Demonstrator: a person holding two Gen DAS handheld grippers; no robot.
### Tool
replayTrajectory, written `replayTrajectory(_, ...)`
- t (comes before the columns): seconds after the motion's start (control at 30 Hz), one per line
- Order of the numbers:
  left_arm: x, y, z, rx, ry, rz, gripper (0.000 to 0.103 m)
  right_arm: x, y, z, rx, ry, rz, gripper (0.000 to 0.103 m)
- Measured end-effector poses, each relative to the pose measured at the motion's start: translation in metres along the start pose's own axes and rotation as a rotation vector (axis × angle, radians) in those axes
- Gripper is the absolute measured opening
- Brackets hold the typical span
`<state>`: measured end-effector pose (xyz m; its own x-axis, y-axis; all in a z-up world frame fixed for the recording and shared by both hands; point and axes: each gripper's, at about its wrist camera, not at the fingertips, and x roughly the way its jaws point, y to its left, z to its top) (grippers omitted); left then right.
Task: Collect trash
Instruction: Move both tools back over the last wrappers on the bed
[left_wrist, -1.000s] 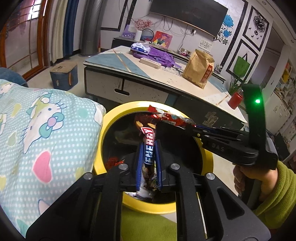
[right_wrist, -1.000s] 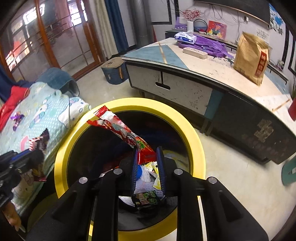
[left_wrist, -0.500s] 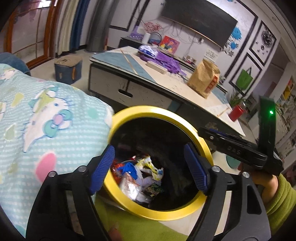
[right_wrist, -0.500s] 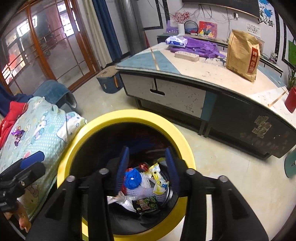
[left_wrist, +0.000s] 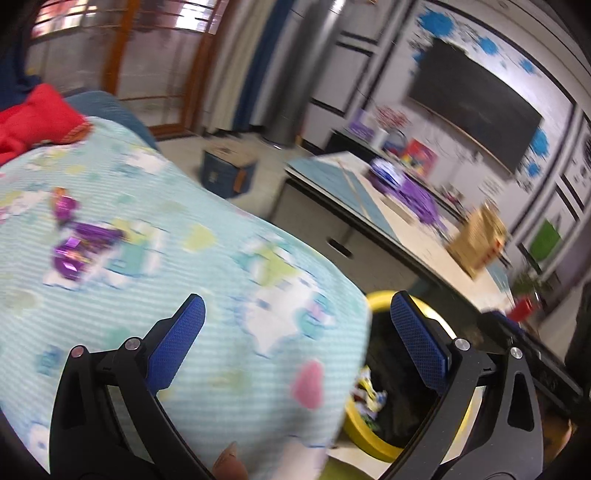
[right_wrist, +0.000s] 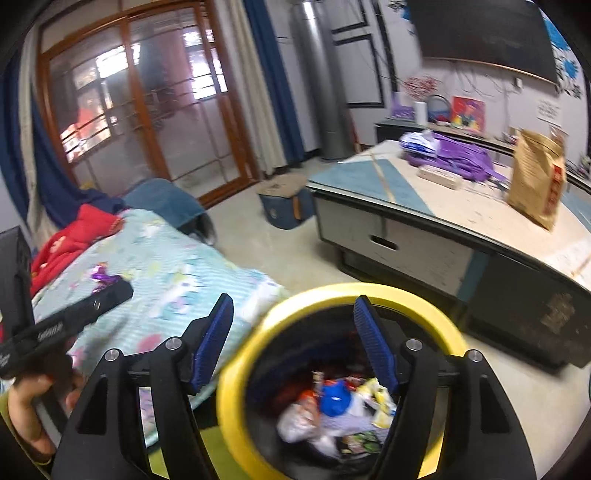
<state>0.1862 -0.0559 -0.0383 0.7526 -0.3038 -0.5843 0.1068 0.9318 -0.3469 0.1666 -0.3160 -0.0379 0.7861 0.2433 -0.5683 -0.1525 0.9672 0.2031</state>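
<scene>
A yellow-rimmed black trash bin (right_wrist: 436, 306) stands on the floor beside the bed, with several wrappers (right_wrist: 343, 410) lying inside; its rim also shows in the left wrist view (left_wrist: 380, 297). My right gripper (right_wrist: 293, 328) is open and empty, above the bin's left rim. My left gripper (left_wrist: 297, 325) is open and empty, over the bed's edge. Purple wrappers (left_wrist: 79, 245) lie on the patterned blue bedspread (left_wrist: 184, 251); they also show in the right wrist view (right_wrist: 101, 275), beyond the left gripper's body (right_wrist: 74, 317).
A low table (right_wrist: 436, 206) with a brown paper bag (right_wrist: 535, 181) and purple cloth (right_wrist: 461, 158) stands behind the bin. A blue box (right_wrist: 284, 203) sits on the floor. Red clothing (right_wrist: 74, 236) lies at the bed's far end.
Both grippers opened and dropped their wrappers into the bin. Since then both have swung left, the left one away from the bin over the bedspread.
</scene>
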Motion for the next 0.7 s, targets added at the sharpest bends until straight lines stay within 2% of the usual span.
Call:
replayTrajectory(0.13, -0.021, 0.033, 0.019, -0.090, -0.057, 0.039, 0.092, 0.010, 0.036, 0.006, -0.049, 0.014, 0.054, 0.067)
replayTrajectory(0.33, -0.052, 0.096, 0.044, -0.215, -0.108, 0.146, 0.092, 0.034, 0.101, 0.013, -0.131, 0.040, 0.158, 0.068)
replayTrajectory(0.53, -0.073, 0.148, 0.058, -0.279, -0.134, 0.237, 0.092, 0.061, 0.163, 0.015, -0.191, 0.069, 0.246, 0.069)
replayTrajectory(0.7, -0.082, 0.183, 0.065, -0.309, -0.134, 0.281, 0.092, 0.087, 0.199, 0.015, -0.175, 0.136, 0.303, 0.069)
